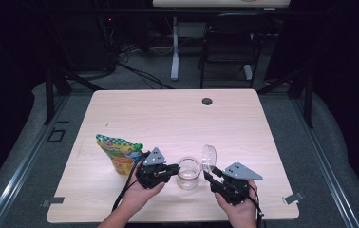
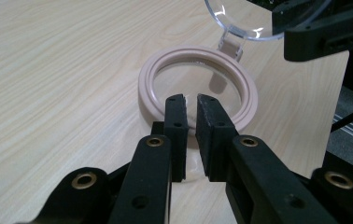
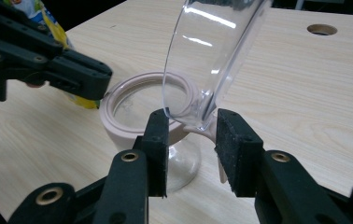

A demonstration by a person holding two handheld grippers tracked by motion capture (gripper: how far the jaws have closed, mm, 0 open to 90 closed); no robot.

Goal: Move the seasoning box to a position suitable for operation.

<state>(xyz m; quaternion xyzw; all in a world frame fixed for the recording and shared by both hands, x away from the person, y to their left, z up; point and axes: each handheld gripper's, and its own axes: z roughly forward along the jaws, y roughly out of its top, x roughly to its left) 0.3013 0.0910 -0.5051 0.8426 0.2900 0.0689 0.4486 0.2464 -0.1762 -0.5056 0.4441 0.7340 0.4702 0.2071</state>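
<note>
two grippers work a small clear glass jar (image 1: 188, 174) near the table's (image 1: 177, 114) near edge.
left to right: a colourful food pouch (image 1: 117, 153) lies flat; the left gripper (image 1: 174, 169) pinches the jar's pinkish rim (image 2: 165, 66); the right gripper (image 1: 208, 174) has its jaws around the raised clear hinged lid (image 1: 209, 157), though whether they press it i cannot tell.
</note>
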